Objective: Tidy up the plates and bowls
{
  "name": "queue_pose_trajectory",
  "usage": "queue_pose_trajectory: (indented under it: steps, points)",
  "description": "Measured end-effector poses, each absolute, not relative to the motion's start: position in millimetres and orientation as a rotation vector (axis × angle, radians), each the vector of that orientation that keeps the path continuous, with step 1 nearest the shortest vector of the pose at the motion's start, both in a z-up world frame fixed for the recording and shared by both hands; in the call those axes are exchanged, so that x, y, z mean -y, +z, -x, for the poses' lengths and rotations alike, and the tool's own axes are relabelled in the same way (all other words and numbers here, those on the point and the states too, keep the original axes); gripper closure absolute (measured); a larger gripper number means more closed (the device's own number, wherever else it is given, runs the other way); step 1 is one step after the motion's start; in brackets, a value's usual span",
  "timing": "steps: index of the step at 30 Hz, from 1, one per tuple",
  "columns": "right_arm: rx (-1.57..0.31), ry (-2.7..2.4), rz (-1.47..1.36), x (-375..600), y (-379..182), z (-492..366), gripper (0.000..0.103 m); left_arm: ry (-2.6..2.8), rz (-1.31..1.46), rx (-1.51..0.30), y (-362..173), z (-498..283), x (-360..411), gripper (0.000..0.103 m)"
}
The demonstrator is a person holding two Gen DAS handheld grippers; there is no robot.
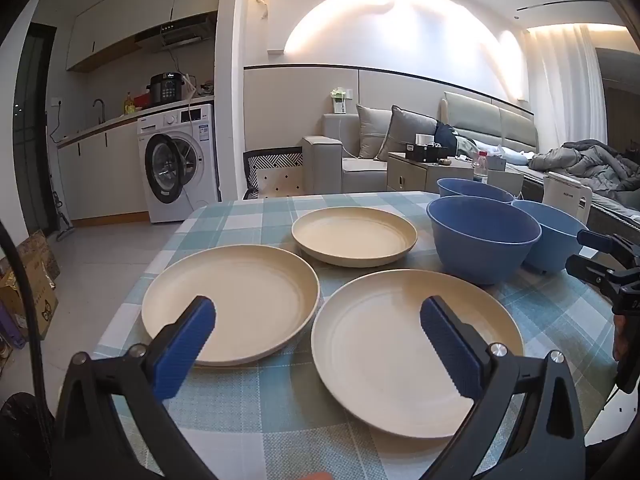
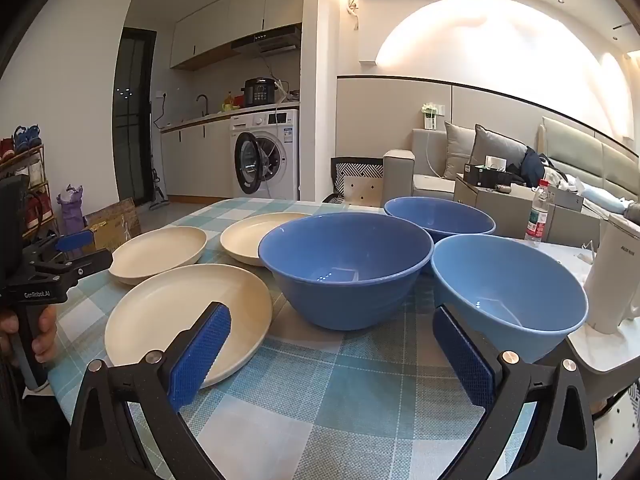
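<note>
Holding: nothing in either tongs
Left tongs: pads wide apart, hovering above the two near plates, touching neither
Right tongs: pads wide apart, over bare cloth in front of the bowls
Bench: covered in a teal-and-white checked cloth
Near-left plate: cream, flat on the bench, beside the near-right plate
Near-right plate: cream, flat, closest to the bowls
Far plate: cream, behind the other two, apart from them
Front bowl: dark blue, upright, empty
Right bowl: lighter blue, upright, just beside the front bowl
Back bowl: dark blue, behind the other two
Kettle: white, at the bench's right edge
</note>
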State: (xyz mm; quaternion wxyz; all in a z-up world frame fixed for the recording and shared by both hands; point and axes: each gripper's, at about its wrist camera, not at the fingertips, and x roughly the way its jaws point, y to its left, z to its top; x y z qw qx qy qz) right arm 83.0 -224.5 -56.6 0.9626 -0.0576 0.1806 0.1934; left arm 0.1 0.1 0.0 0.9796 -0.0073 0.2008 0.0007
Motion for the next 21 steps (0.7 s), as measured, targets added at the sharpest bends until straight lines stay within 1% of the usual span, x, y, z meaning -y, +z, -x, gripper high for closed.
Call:
queue_pose_trajectory:
  steps: [21]
  points:
    - [-0.357,0.4,0.129,227.4,-57.4,-82.7,0.0,0.012,0.035,-0.402,-0.5,0.4,-3.4,0.0]
